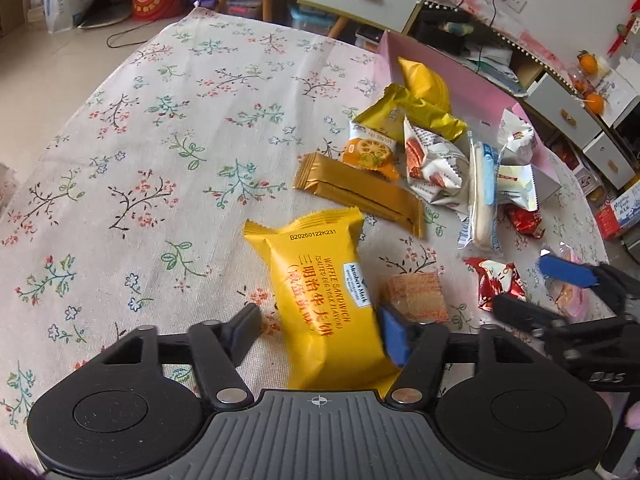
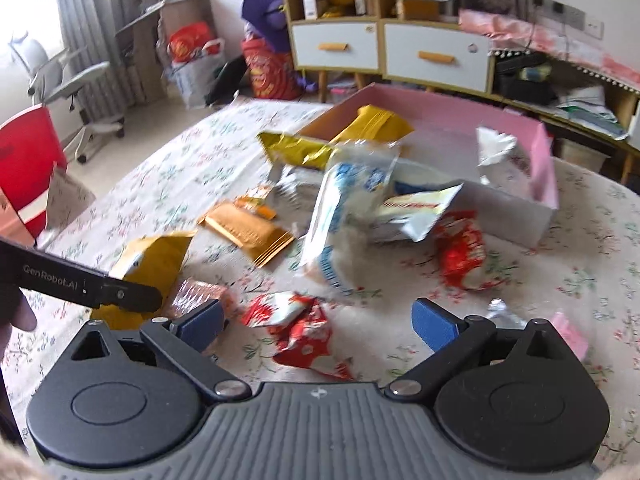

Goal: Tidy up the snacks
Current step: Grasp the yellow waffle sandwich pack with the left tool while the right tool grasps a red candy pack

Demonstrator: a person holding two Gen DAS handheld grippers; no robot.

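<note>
The left gripper (image 1: 320, 320) has the yellow waffle pack (image 1: 320, 280) between its two fingers. The pack lies flat on the flowery cloth (image 1: 140, 140). Its long side runs straight away from the gripper, so the fingers sit across its short side, which is the easy way to pinch it. The right blue pad (image 1: 394, 336) is touching the pack's edge. The left finger looks a tiny bit away from the other edge, so I think the jaws are half closed and not squeezing yet. The right gripper (image 2: 320, 320) is wide open and holds nothing. A crumpled red wrapper (image 2: 302, 328) lies on the cloth between its fingers, nearer the left one. The pink box (image 2: 460, 120) sits at the far side of the table, past the heap of other snacks, and a few packs are in it already. The yellow pack is right at the left gripper and off to the side of the right one, so the left one is nearer. I think it needs to close a little more, then lift the pack and carry it forward to the box.
</note>
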